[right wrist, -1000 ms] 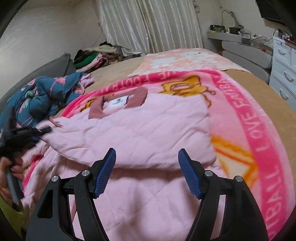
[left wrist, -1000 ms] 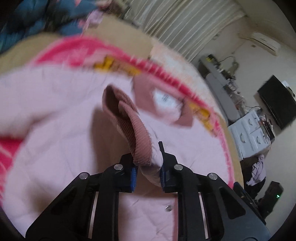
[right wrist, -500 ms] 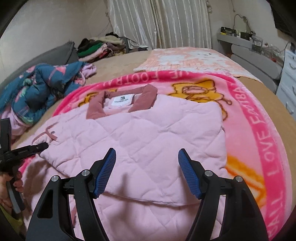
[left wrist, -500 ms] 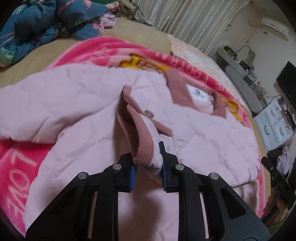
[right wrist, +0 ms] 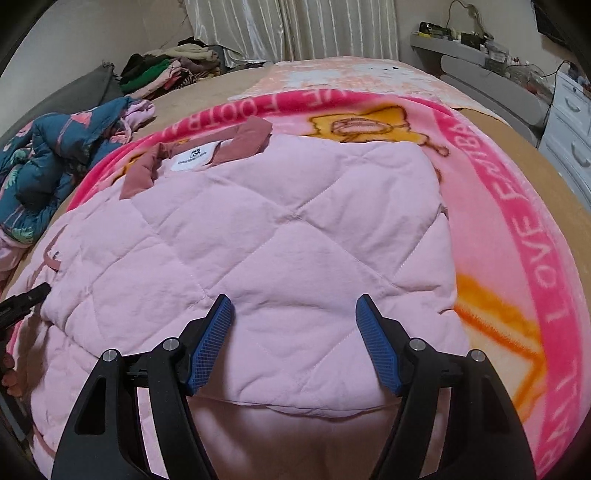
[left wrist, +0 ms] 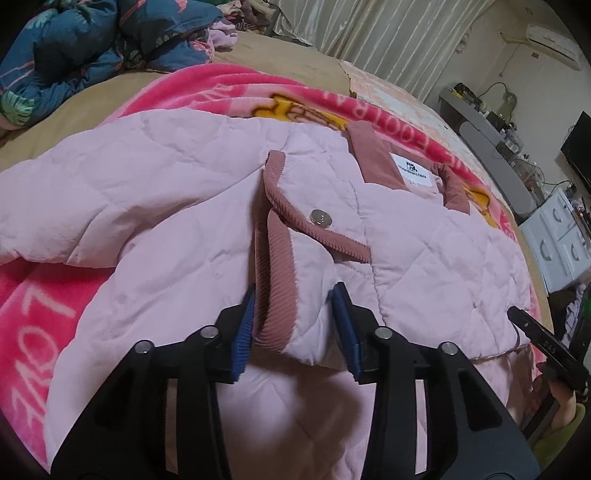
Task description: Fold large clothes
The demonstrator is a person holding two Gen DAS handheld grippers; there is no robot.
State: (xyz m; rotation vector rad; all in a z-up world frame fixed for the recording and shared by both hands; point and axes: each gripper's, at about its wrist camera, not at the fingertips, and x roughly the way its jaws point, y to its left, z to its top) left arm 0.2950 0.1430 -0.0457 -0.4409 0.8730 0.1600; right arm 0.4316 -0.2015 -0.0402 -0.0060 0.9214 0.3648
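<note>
Pink quilted jacket (right wrist: 280, 236), lower hem hidden behind the right claw (right wrist: 294, 306).

A pink blanket (right wrist: 517, 236) with yellow cartoon prints covers the tan bed (right wrist: 546, 155). A dark floral quilt (left wrist: 92, 40) lies bunched at the bed's left edge (clothes pile (right wrist: 166, 70) at the far corner). White drawers (left wrist: 561, 236) stand beside it.

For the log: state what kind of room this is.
Most likely a home bedroom. The jacket lies on a pink blanket spread over a bed, with curtains behind and a white drawer unit beside it.
</note>
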